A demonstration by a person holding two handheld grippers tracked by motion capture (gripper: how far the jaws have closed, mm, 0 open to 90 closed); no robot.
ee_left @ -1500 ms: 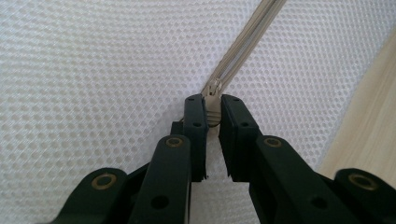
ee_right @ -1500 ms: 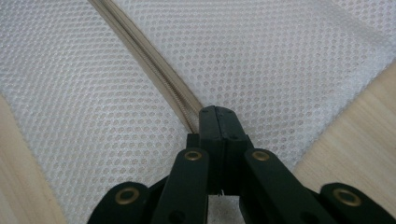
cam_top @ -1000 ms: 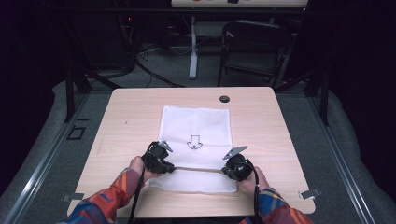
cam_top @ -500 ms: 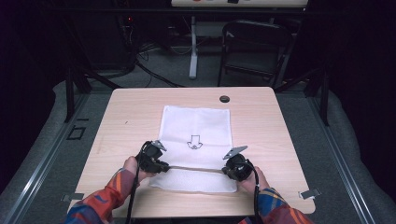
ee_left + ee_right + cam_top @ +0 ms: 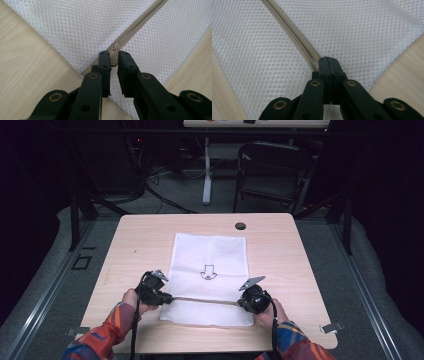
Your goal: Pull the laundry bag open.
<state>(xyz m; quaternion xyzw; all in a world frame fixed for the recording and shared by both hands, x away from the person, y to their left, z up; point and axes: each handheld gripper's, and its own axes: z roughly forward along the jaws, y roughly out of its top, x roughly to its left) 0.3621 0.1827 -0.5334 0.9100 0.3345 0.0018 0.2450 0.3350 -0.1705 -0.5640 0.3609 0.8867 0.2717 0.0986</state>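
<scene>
The surface (image 5: 280,245) is a pale wood top, and on it lies a white mesh bag (image 5: 210,252), flat, w/ a small arrow drawing near its middle. The bag sits about in the centre, its near edge close to our side. Across its near part runs a beige zipper (image 5: 205,300), from left to right in the high view.

We hold the left gripper (image 5: 167,298) at the left end of the zipper and the right gripper (image 5: 240,303) at the right end. In the left gripper view the jaws are nearly together and clamp the small zipper pull (image 5: 114,58) between their tips; a thin gap stays lower down, but the tips press on the pull. In the right gripper view the jaws are fully together, pinching the zipper tape and mesh (image 5: 317,65) at that end.

We judge the step in hand as the run of the zipper: the right side anchors the bag, the left side has the slider at the bag's left edge. The teeth beyond the pull look joined, as far as we can tell.

Next move, in our opinion: keep the right grip fixed so the mesh does not bunch, & draw the pull along the zipper line, low and straight. If we lift or twist too much, the small pull can slip out of the tips, approx. the main risk here.
</scene>
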